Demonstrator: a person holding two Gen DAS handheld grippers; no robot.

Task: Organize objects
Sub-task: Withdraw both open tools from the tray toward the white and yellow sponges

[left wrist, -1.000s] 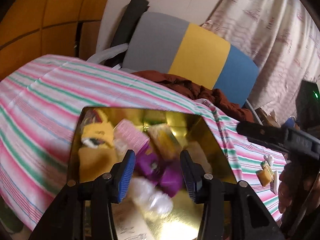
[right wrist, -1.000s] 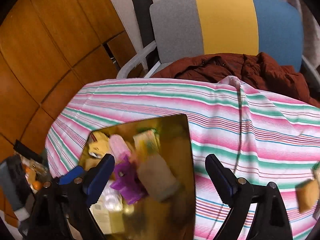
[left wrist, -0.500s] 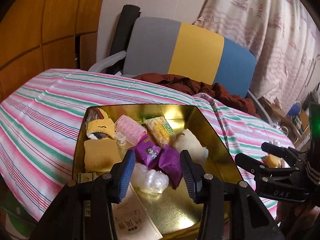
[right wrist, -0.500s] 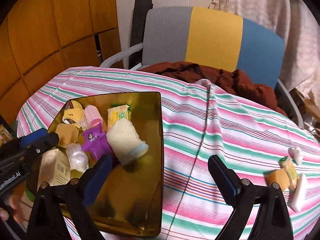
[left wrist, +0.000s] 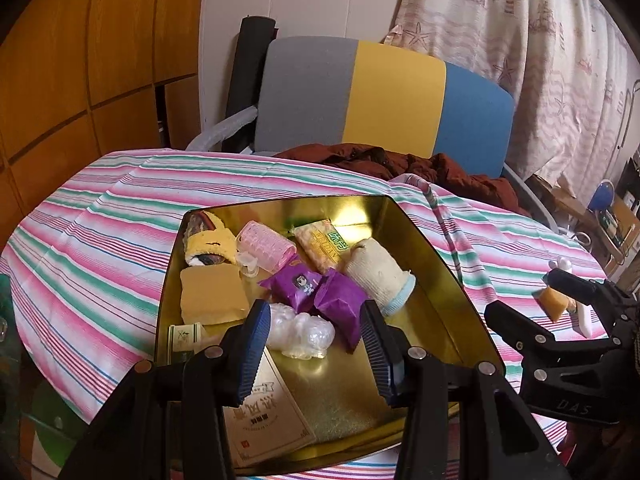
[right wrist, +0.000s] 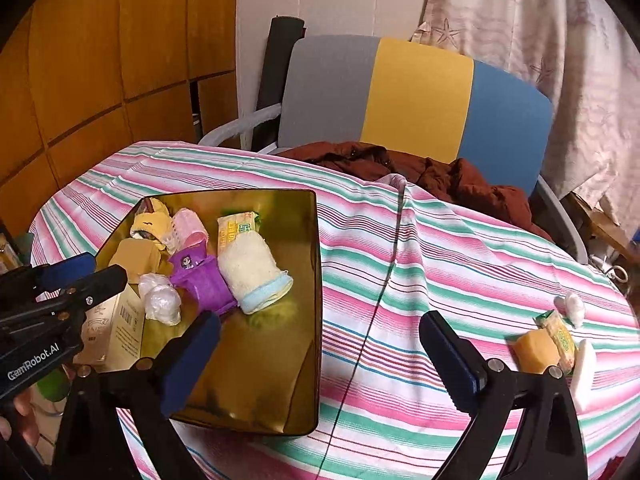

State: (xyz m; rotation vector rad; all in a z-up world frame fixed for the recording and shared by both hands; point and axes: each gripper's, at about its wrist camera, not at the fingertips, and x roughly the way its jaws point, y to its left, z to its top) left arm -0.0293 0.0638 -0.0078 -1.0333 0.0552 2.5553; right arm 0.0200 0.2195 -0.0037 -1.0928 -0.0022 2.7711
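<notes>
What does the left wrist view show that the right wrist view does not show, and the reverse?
Only the left wrist view shows the small green-and-white box at the near left corner of the gold tray, and the printed top face of the white carton.

Only the right wrist view shows all the loose items on the striped tablecloth: the green-edged snack packet, the orange block and two white pieces.

Both show the tray's contents, including the rolled cream sock, the purple packets and the pink roller, plus both open hand-held grippers.

Warm indoor light — sharp frames, fisheye-bent edges
</notes>
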